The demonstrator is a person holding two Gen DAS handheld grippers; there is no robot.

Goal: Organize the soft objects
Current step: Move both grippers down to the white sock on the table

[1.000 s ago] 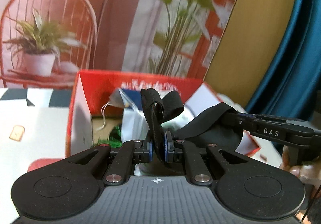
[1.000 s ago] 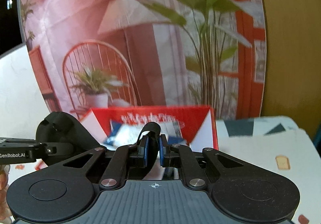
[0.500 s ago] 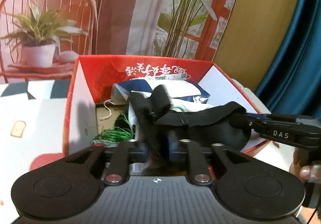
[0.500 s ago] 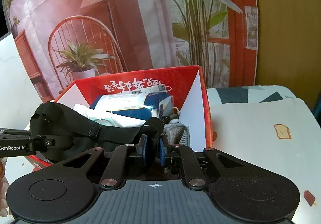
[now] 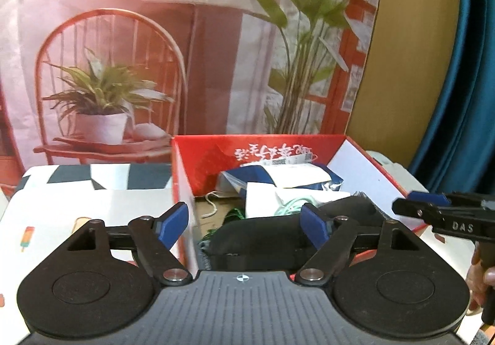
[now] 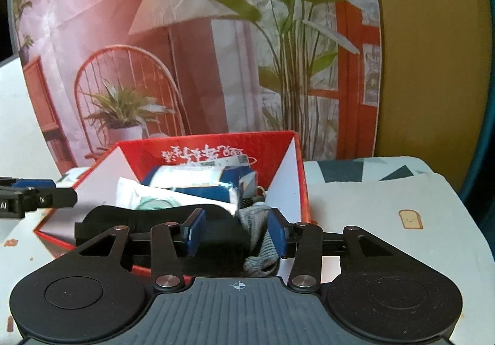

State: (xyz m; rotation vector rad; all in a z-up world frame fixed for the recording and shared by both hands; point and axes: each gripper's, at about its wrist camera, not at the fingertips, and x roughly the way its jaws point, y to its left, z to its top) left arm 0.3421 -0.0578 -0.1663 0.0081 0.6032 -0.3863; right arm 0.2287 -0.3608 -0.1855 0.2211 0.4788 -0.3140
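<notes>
A black padded eye mask (image 5: 263,236) lies in the front of the red cardboard box (image 5: 204,159), on top of other soft items. It also shows in the right wrist view (image 6: 148,218), inside the same box (image 6: 297,159). My left gripper (image 5: 244,222) is open and empty just above the box's near edge. My right gripper (image 6: 236,230) is open and empty over the mask's right end, next to a grey sock (image 6: 256,218). The right gripper's fingers (image 5: 433,205) show at the left view's right edge.
The box also holds blue-and-white plastic packs (image 6: 198,181), a white pack (image 5: 278,199) and something green (image 5: 235,215). It stands on a patterned white tablecloth (image 6: 386,205). A printed backdrop (image 5: 154,51) hangs behind; a blue curtain (image 5: 464,66) is at the right.
Both grippers held the black eye mask stretched between them, lowered it into the box, then opened and let go. The mask now rests in the box.
</notes>
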